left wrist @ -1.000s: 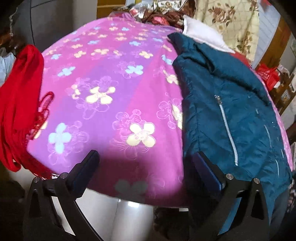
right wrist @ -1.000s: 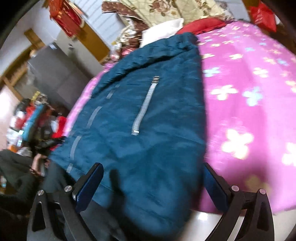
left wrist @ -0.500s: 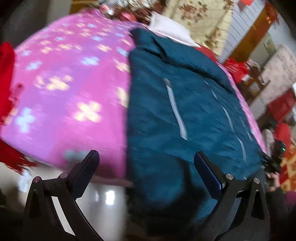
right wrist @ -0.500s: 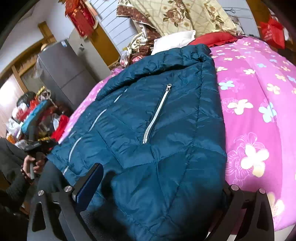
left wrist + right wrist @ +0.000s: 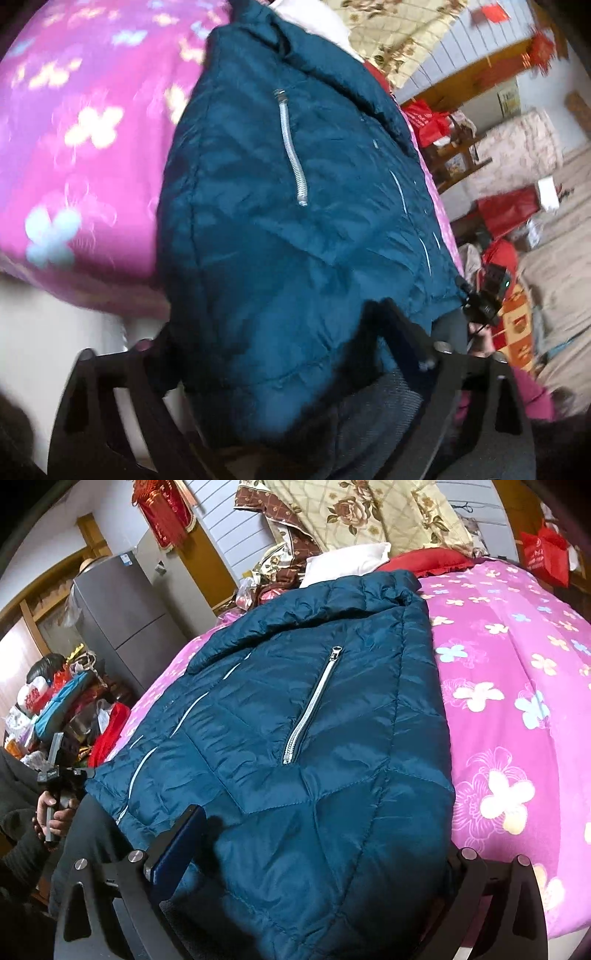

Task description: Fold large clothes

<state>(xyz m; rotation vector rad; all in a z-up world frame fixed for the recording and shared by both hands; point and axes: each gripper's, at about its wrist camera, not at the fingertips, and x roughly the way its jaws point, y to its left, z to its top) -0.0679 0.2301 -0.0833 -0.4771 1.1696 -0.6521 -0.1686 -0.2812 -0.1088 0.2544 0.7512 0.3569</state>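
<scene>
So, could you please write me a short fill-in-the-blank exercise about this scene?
1. The quilted teal puffer jacket lies on a ____ flowered bedspread.
2. The silver pocket zipper on the jacket is ____.
3. A white pillow lies past the jacket's ____.
4. The closing left gripper has the jacket's ____ between its jaws.

Missing words: pink; closed; collar; hem

Nothing here can be read; the white marks on the red bag (image 5: 546, 555) are too small to make out.
</scene>
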